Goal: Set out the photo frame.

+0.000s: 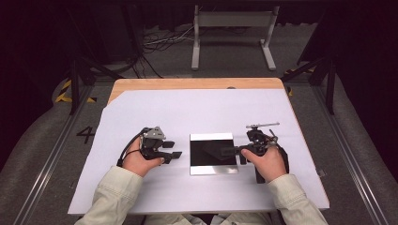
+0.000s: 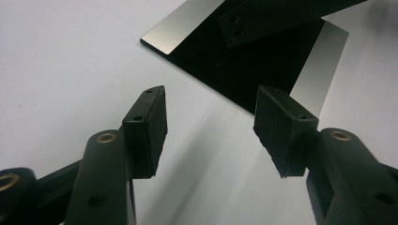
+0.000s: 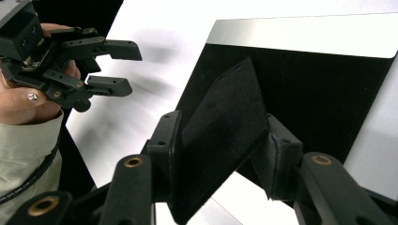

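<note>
A square plate (image 1: 211,137), dark in the middle with shiny silver strips along its far and near edges, lies flat on the white sheet (image 1: 197,108). My right gripper (image 1: 226,151) reaches over the plate's right side, shut on a flat black felt-like piece (image 3: 225,117). That piece stands tilted between the jaws (image 3: 220,150) just above the plate (image 3: 328,33). My left gripper (image 1: 174,149) rests on the sheet left of the plate, open with nothing between its pads (image 2: 211,126). It points at the plate's near corner (image 2: 164,33). The right gripper view shows the left gripper (image 3: 133,68) open beside the plate.
The white sheet covers most of a wooden table (image 1: 187,83). Bare sheet lies beyond and in front of the plate. A white metal frame (image 1: 232,28) and cables (image 1: 164,42) are on the floor behind the table. Dark stands flank both sides.
</note>
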`<state>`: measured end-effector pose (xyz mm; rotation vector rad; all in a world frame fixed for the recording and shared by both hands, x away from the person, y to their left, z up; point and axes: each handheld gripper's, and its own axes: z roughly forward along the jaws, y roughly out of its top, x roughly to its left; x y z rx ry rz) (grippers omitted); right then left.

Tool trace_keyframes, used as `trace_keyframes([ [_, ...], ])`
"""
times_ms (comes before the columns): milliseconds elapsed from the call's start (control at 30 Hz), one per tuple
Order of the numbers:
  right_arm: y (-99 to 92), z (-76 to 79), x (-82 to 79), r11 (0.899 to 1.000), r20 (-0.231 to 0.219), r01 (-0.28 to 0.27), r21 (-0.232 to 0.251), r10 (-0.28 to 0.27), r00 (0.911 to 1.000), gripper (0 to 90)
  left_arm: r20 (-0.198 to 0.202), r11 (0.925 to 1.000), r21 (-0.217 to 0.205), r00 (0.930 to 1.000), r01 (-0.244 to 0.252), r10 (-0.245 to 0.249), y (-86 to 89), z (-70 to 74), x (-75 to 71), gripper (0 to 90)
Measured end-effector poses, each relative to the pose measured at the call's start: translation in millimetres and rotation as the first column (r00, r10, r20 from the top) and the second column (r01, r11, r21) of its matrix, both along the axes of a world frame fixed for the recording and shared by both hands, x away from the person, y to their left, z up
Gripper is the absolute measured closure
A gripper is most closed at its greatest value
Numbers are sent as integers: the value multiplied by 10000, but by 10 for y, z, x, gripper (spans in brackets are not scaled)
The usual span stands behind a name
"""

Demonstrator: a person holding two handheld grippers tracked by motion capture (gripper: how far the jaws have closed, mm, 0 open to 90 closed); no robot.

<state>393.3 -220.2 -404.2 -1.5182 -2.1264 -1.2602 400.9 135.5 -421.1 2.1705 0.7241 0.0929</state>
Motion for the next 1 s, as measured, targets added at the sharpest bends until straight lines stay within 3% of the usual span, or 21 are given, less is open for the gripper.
trace_keyframes([
  [300, -10, -5, -2, 10000, -10, -8, 83, 8, 10000, 583, 6, 10000, -1, 10000, -7, 7, 2, 0, 1, 452],
  [1000, -25, 101, -75, 9966, 715, -812, -123, 819, 9941, 650, 67, 10000, -35, 10000, -12, 12, 9, 12, -1, 452],
])
